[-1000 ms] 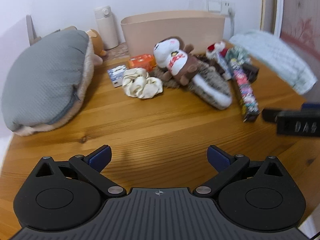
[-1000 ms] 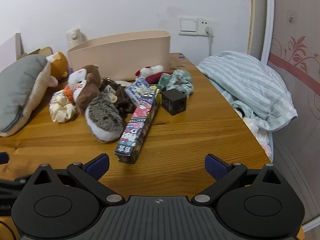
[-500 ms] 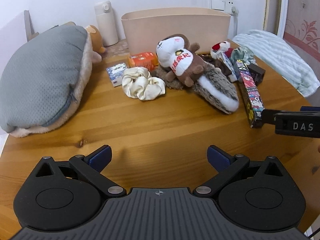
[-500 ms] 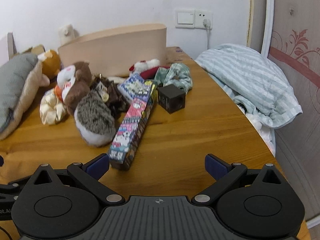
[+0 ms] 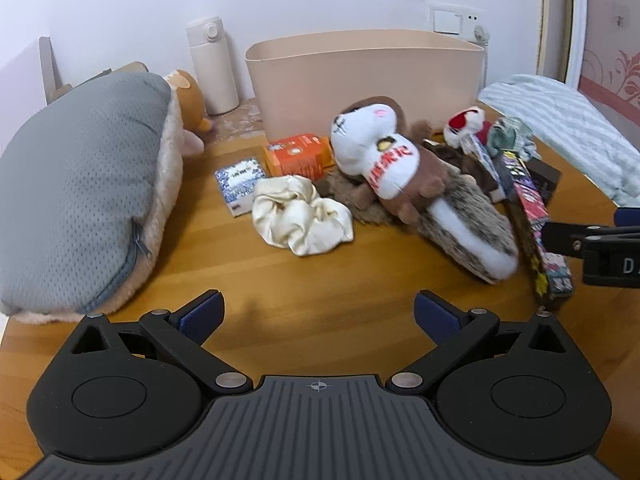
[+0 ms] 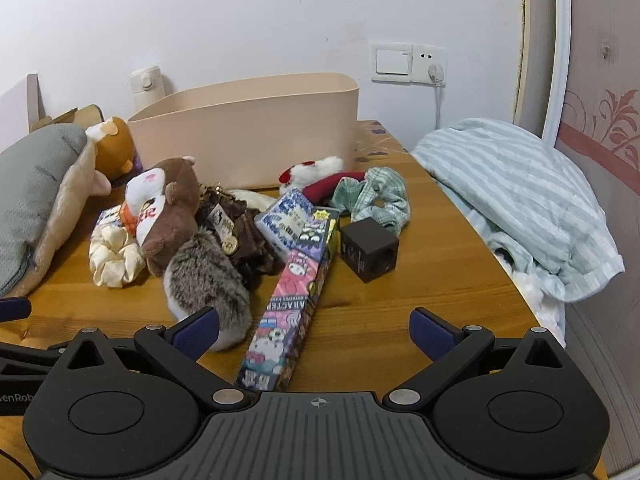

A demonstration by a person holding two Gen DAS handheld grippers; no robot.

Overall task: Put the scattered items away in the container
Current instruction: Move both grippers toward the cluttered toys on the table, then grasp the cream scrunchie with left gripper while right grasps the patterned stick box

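A beige container [image 5: 364, 76] [image 6: 248, 132] stands at the back of the wooden table. In front of it lie a brown plush [image 5: 384, 164] [image 6: 168, 216] in a white shirt, a grey furry slipper [image 5: 468, 220] [image 6: 208, 284], a cream scrunchie [image 5: 300, 216] [image 6: 112, 256], an orange box [image 5: 300, 156], a small blue packet [image 5: 240, 180], a long cartoon-print box [image 6: 292, 300] [image 5: 532, 208], a black cube [image 6: 368, 248] and a green checked scrunchie [image 6: 376, 196]. My left gripper [image 5: 318, 316] is open, short of the cream scrunchie. My right gripper [image 6: 314, 328] is open over the long box's near end.
A grey cushion [image 5: 76, 176] with a bear plush [image 5: 188, 100] fills the left side. A white flask [image 5: 212, 68] stands by the wall. A striped blanket [image 6: 520, 192] hangs over the table's right edge. A red and white plush [image 6: 316, 172] lies by the container.
Both grippers have moved forward toward the pile. The right gripper now straddles the near end of the long box; both stay open.
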